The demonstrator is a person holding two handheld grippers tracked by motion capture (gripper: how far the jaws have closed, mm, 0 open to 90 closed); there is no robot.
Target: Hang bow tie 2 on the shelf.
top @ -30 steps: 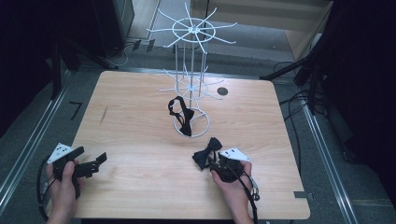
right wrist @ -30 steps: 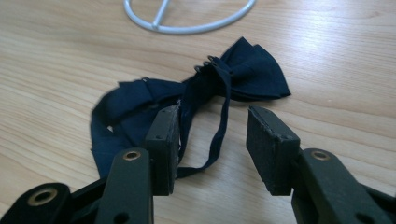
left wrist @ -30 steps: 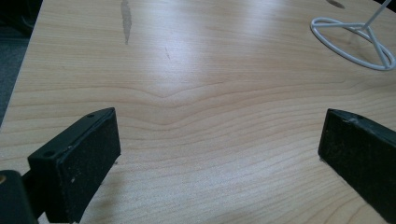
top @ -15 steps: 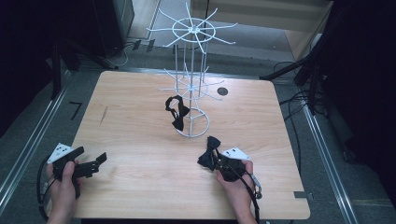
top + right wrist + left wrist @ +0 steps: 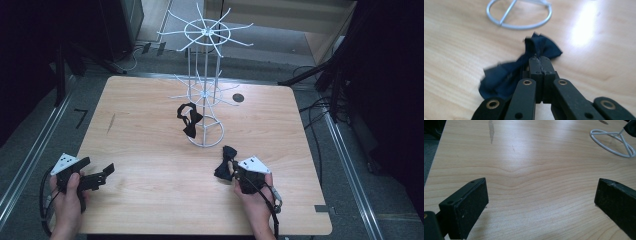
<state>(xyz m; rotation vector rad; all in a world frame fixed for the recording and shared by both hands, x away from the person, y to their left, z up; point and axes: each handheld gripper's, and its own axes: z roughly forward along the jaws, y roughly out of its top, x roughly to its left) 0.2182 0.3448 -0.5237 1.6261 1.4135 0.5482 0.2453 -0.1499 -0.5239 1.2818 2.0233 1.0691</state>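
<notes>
Work: hanging bow ties on wire rack (image 5: 204, 95), by the look of it; two ties in play
Rack: white, stands upright mid-table; ring base, two tiers of spoke arms; upper tier looks bare; lower tier carries one tie
Hung bow tie (image 5: 189, 120): black, dangles off a lower arm on rack's left side, low, near the base ring; counts as done, I'd say
Second bow tie (image 5: 224, 163): dark, in front of rack base, near it but apart from the ring; in right gripper view (image 5: 524, 67) it shows crumpled, one wing toward the base ring (image 5: 519, 13), other wing sagging low to the left; can't tell if it has left the wood
Right gripper (image 5: 233, 172): jaws have just been closing and now stand clenched w/ cloth of second bow tie pinched between them; right gripper view (image 5: 540, 65) shows pads together at the tie's middle; grasp made
Left gripper (image 5: 102, 172): jaws wide apart, released, nothing between; sits low at table's near-left corner; left gripper view (image 5: 541, 202) shows bare wood between the pads (image 5: 474, 207); idle for now
Table (image 5: 150, 130): light wood; small dark round hole behind rack
Progress est.: about halfway; one tie up, one gripped
Left to do: lift second bow tie, carry to a free arm, loop its strap over, let go; strap not clearly visible, so hooking may need care
</notes>
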